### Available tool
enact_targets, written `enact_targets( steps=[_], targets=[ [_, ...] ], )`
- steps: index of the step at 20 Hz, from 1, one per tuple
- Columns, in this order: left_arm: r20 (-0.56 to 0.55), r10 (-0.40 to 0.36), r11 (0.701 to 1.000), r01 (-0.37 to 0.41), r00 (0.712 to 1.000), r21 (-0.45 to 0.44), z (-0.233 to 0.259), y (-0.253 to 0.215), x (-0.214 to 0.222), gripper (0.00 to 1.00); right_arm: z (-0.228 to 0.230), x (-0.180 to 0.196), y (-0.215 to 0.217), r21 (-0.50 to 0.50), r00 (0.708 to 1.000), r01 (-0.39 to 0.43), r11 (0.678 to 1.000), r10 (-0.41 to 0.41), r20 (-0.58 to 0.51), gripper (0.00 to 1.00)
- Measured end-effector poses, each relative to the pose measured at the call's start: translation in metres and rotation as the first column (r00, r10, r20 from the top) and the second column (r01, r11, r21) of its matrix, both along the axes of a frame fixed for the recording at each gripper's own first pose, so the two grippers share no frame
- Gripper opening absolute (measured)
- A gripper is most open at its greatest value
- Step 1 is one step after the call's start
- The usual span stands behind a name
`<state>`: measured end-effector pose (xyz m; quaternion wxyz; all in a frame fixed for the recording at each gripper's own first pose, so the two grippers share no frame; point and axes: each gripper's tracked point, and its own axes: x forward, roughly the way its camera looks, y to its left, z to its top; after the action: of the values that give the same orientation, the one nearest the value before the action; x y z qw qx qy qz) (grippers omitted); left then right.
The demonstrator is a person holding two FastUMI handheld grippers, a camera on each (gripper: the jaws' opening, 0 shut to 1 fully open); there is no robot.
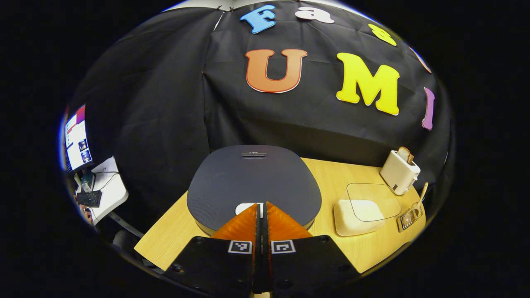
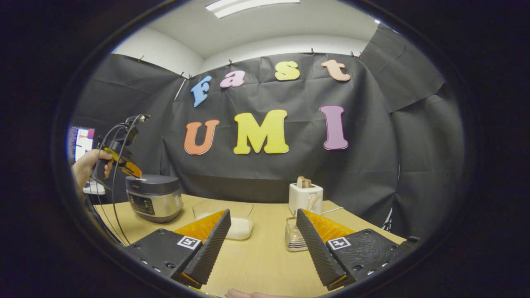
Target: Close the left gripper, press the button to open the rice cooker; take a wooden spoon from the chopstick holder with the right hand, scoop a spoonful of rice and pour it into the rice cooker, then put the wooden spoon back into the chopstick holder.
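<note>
The dark rice cooker (image 1: 252, 178) stands right under my left gripper (image 1: 261, 204), which is shut with its tips over the white button (image 1: 245, 207) at the lid's front edge; whether they touch it I cannot tell. The lid is down. In the right gripper view a hand (image 2: 87, 164) holds that left gripper (image 2: 126, 166) above the cooker (image 2: 154, 198). A wooden spoon (image 1: 422, 193) stands in the clear chopstick holder (image 1: 409, 217) at the table's right end. The rice box (image 1: 359, 212) holds white rice. My right gripper (image 2: 262, 215) hangs open over the table, with the chopstick holder (image 2: 294, 238) just beyond it.
A white toaster (image 1: 399, 169) with bread stands at the back right, behind the rice box (image 2: 239, 225) and the holder. The wooden table (image 2: 256, 260) has bare room in front. Off its left edge are a monitor (image 1: 76, 138) and a keyboard (image 1: 89, 198).
</note>
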<state>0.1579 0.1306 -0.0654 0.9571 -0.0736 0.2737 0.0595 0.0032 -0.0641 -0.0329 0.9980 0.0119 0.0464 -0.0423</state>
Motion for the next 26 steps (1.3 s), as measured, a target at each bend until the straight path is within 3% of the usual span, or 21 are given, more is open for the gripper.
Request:
enact_targets(
  steps=[14, 17, 21, 26],
  targets=[
    [-0.028, 0.001, 0.999, -0.001, 1.000, 0.032, -0.007, 0.002, -0.001, 0.03, 0.010, -0.008, 0.010, 0.002, 1.000, -0.025, 1.000, 0.025, 0.017, 0.97],
    [0.028, 0.025, 0.999, -0.026, 0.999, 0.034, 0.011, 0.007, -0.005, 0.02, 0.016, -0.013, 0.006, -0.022, 0.999, -0.010, 1.000, 0.011, 0.038, 0.96],
    [0.196, 0.065, 0.991, -0.087, 0.978, 0.103, 0.070, 0.017, -0.012, 0.03, 0.015, -0.012, 0.004, -0.021, 0.999, -0.005, 1.000, 0.006, 0.032, 0.95],
    [0.295, 0.051, 0.994, -0.076, 0.954, 0.075, 0.105, -0.002, -0.044, 0.03, 0.011, -0.012, 0.000, -0.024, 1.000, 0.009, 1.000, -0.008, 0.022, 0.95]
  ],
)
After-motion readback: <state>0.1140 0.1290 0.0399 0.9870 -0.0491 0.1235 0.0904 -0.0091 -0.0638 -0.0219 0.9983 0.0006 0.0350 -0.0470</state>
